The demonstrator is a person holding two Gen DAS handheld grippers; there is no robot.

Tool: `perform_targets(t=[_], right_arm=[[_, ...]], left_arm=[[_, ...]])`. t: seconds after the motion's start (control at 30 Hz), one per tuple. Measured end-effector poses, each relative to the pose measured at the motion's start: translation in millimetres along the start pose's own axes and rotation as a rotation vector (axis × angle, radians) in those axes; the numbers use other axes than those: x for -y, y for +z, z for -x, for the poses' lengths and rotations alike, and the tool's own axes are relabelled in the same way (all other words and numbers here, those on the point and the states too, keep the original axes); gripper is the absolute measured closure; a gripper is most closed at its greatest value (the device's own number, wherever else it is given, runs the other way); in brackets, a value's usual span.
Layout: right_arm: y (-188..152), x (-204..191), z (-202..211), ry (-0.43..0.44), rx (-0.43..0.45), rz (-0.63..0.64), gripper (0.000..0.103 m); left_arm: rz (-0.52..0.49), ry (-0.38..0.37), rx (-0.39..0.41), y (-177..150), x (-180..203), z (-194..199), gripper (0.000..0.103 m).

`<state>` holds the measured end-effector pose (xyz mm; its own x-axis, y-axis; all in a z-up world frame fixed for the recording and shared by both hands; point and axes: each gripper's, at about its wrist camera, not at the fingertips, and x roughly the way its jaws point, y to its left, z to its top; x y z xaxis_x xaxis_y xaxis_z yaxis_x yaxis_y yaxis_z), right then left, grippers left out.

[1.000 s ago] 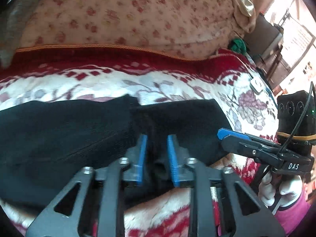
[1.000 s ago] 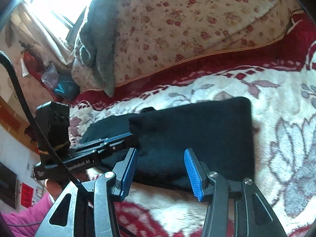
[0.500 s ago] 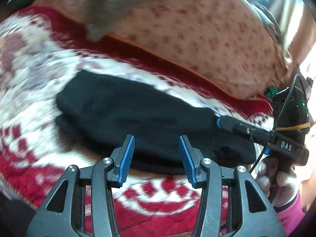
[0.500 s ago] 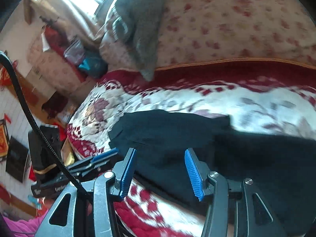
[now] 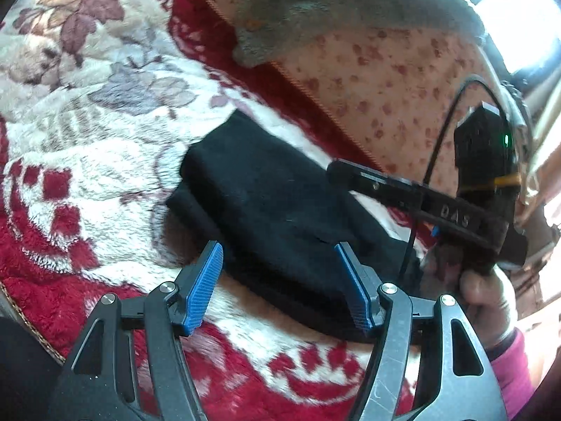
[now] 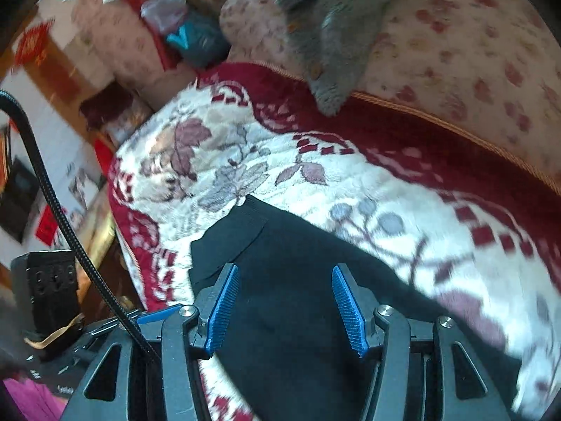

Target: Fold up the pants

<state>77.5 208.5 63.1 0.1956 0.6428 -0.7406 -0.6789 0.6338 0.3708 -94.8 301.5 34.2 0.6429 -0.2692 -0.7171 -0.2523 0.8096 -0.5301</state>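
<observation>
The black pants [image 5: 277, 210] lie folded in a compact stack on the red and white floral blanket [image 5: 87, 133]. My left gripper [image 5: 280, 280] is open and empty, just above the stack's near edge. The right gripper [image 5: 350, 175] shows in the left wrist view, reaching over the stack's far side. In the right wrist view the pants [image 6: 298, 280] lie under my right gripper [image 6: 285, 307], which is open and empty, its blue pads [image 6: 345, 308] apart over the cloth. The left gripper's body [image 6: 49, 301] shows at the lower left there.
A floral quilt [image 5: 403, 80] with a grey garment [image 5: 315, 10] draped on it is piled behind the blanket. The bed's left edge [image 6: 115, 210] drops to a cluttered floor. A hand in a pink sleeve [image 5: 505, 361] holds the right gripper.
My left gripper has opened wide and let go of the pants. Both grippers have swung left along the stack, which now lies folded on the blanket.
</observation>
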Motion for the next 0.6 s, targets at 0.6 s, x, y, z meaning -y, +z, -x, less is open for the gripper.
perform_targets(t=[0.6], right_arm=[[42, -11, -98, 0.083, -0.216, 0.195, 0.051]], left_arm=[[0.011, 0.038, 0.028, 2, -11, -31, 0.029]])
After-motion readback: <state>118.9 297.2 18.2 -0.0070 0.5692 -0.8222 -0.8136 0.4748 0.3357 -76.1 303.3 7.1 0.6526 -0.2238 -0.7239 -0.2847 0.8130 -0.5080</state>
